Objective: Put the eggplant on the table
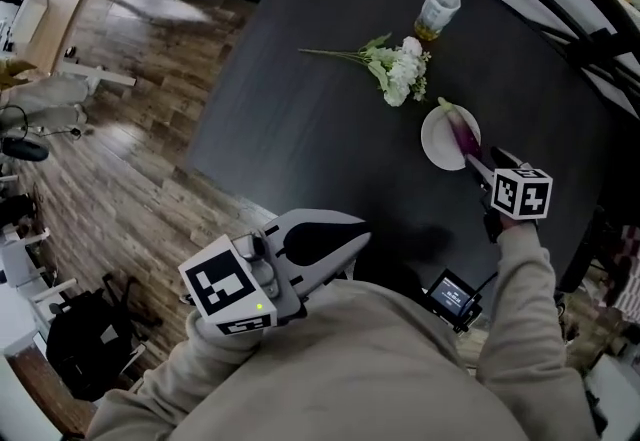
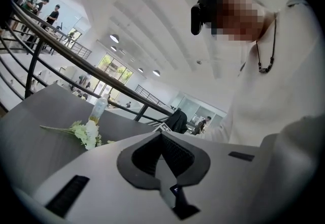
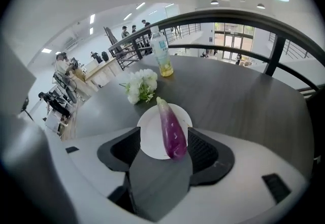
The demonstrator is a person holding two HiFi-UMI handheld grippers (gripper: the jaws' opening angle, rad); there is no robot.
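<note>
reaching for the eggplant point(image 3: 170, 129), lying on the white plate point(image 1: 436, 141) near the table's point(image 1: 320, 109) right edge, with the right gripper point(image 3: 165, 144) spread wide, jaws astride its near end, not pressing. left gripper point(image 2: 161, 135) clenched empty beyond the near edge. apparently pre-grasp; next: closing, lifting, setting on bare table.

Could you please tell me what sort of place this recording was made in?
Probably an open-plan office or lab: a dark grey table beside a black metal railing, wood-plank floor, people at desks beyond.
</note>
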